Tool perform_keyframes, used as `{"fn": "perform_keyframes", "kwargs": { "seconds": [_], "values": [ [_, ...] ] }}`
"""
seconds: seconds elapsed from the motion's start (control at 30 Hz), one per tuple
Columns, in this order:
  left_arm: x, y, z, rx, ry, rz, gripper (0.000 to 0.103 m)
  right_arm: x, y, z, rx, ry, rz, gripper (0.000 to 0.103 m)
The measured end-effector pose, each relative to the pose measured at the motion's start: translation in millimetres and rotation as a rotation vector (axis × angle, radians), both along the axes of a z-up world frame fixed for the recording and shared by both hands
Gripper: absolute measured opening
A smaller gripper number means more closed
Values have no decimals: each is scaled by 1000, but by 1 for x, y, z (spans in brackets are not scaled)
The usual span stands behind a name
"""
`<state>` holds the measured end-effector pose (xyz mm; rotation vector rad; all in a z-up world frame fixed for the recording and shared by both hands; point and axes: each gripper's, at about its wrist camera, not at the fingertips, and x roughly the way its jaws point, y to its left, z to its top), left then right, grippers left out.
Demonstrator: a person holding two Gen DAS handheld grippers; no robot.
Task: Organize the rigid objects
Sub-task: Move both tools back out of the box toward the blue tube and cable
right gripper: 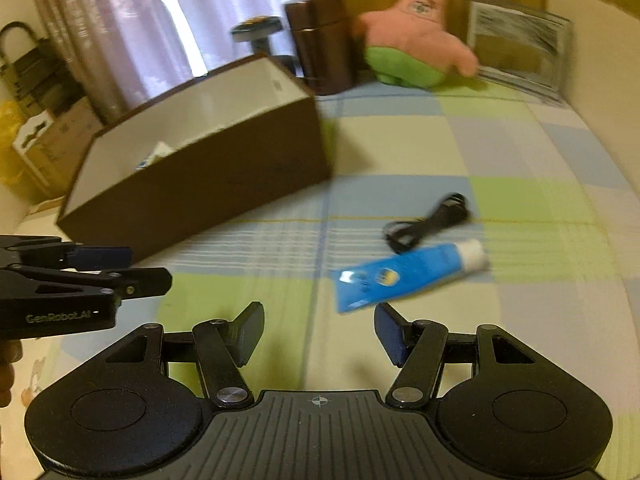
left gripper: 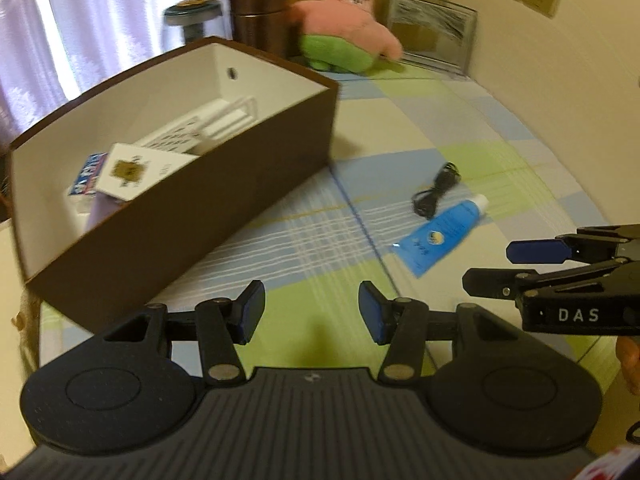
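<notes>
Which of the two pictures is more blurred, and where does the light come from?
Right wrist view: more blurred, the blue tube and black cable are smeared, while the right tongs stay sharp. Left wrist view: milder blur, mostly on the brown box; the left tongs are crisp. Both views: daylight through the curtain at the back left, and straight edges bent by the fisheye.

A bed (left gripper: 500, 128) with a checked green-and-blue cover carries a brown box (left gripper: 224, 200), a blue tube (left gripper: 440, 236) and a coiled black cable (left gripper: 436, 194) just beside it. At the back stand a pink plush star (left gripper: 352, 28), a brown flask (left gripper: 260, 16) and a framed picture (left gripper: 432, 36).
</notes>
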<state>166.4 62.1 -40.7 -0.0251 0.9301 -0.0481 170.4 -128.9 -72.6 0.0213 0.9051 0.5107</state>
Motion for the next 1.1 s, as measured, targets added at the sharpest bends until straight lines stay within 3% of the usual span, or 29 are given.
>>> {"fn": "perform_keyframes", "kwargs": {
  "seconds": [0.37, 0.67, 0.93, 1.1],
  "values": [
    [29, -42, -19, -4, 22, -117, 48, 14, -34, -11, -14, 27, -133, 58],
    [57, -53, -39, 9, 56, -129, 47, 41, -51, -23, -37, -5, -152, 58],
    [82, -50, -54, 17, 79, -103, 47, 78, -57, -31, -55, -36, -145, 33],
    [93, -46, -64, 25, 100, -78, 47, 102, -57, -35, -54, -35, -139, 27]
  ]
}}
